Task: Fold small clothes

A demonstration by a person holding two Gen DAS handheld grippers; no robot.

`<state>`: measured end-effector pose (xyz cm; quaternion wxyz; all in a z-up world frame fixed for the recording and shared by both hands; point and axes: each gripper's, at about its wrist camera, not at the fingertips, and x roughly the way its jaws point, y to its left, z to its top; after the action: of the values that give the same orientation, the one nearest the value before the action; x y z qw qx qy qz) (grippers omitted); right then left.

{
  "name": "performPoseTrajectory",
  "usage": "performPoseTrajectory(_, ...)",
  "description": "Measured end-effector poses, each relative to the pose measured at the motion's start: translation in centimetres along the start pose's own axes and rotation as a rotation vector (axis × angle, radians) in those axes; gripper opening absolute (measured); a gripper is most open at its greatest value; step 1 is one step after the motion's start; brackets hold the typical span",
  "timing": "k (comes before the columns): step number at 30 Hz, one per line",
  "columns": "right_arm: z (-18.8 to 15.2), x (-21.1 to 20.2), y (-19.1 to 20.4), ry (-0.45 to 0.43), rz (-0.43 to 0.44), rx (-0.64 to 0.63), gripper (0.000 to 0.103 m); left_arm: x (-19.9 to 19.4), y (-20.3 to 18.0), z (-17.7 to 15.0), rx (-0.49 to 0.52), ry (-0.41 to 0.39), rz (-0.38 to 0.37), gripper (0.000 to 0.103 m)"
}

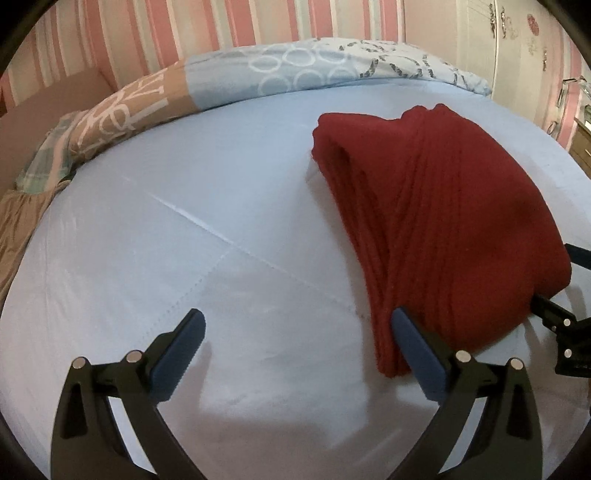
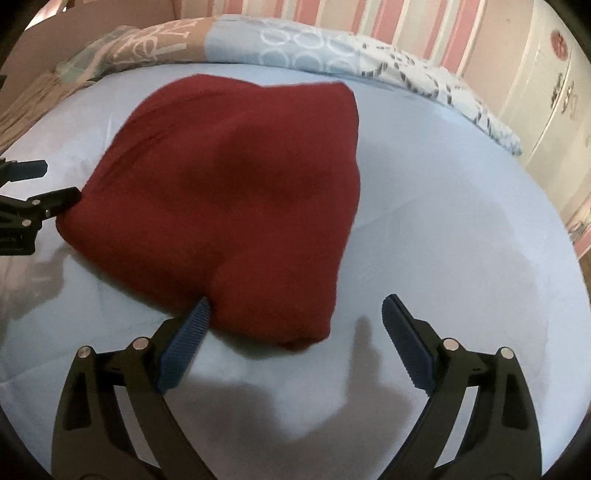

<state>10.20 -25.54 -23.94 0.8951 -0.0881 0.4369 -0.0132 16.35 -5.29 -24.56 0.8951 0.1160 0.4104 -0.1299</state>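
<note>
We are in a home bedroom: a bed with a pale blue sheet fills both views, a patterned duvet bunched along its far edge. Behind it we see pink-and-white striped wallpaper, and at right a cream wardrobe with ornate handles and stickers.

Your bed, sheeted pale blue, carries the folded red garment mid-surface, with a patterned duvet bunched along its far edge.
</note>
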Motion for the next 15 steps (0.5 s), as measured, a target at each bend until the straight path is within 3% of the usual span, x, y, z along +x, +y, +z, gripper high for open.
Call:
performPoseTrajectory(4,1.1,-3.1,0.2,-0.077,0.059,0.032,0.088,-1.9,0.4,0.5,-0.023,-0.014,-0.024,0.101)
performPoseTrajectory(7,1.9,-6.3,0.5,-0.166,0.091,0.074,0.095,-4.3,1.0,0.5,-0.069,-0.015,-0.058,0.101)
performPoseTrajectory(15,1.4,-10.5,3.1,-0.215,0.102,0.163,0.100,-10.4,3.0,-2.2,-0.203,-0.033,-0.114,0.101)
